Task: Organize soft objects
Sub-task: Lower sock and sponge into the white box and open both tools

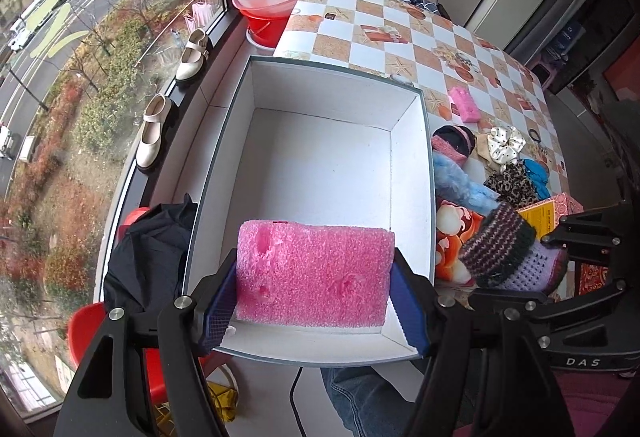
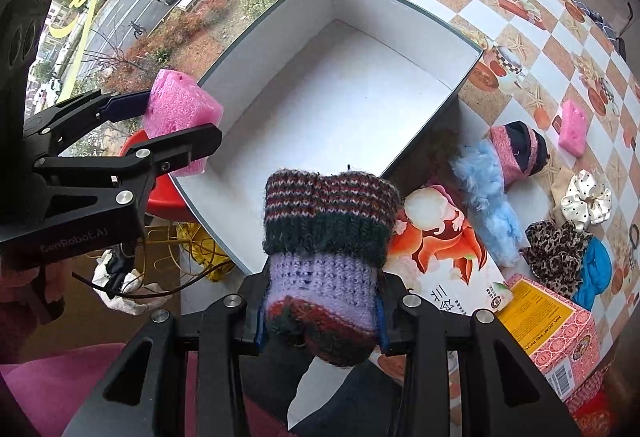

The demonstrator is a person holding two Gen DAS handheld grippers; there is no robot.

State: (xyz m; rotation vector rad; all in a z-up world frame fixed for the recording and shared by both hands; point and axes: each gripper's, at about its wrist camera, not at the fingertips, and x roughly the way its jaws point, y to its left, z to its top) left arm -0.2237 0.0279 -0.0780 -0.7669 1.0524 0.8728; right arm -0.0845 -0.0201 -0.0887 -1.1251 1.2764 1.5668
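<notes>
My left gripper [image 1: 314, 297] is shut on a big pink foam block [image 1: 312, 273], held over the near end of an empty white box [image 1: 320, 165]. In the right wrist view the same foam block [image 2: 180, 113] and left gripper [image 2: 176, 121] hang at the box's left rim [image 2: 224, 73]. My right gripper [image 2: 320, 325] is shut on a rolled knitted piece [image 2: 328, 249], striped dark red, green and lilac, held just off the box's near corner. From the left wrist view that knitted piece [image 1: 508, 249] and the right gripper [image 1: 560, 257] are to the right of the box.
On the checked tablecloth [image 2: 540, 37] lie a small pink foam piece [image 2: 573, 127], a pink-and-black roll [image 2: 518, 149], a fluffy blue piece [image 2: 490, 193], a white dotted scrunchie [image 2: 586, 201], leopard and blue scrunchies [image 2: 560, 261], and cartons [image 2: 552, 333]. Shoes [image 1: 154, 133] sit on the window ledge.
</notes>
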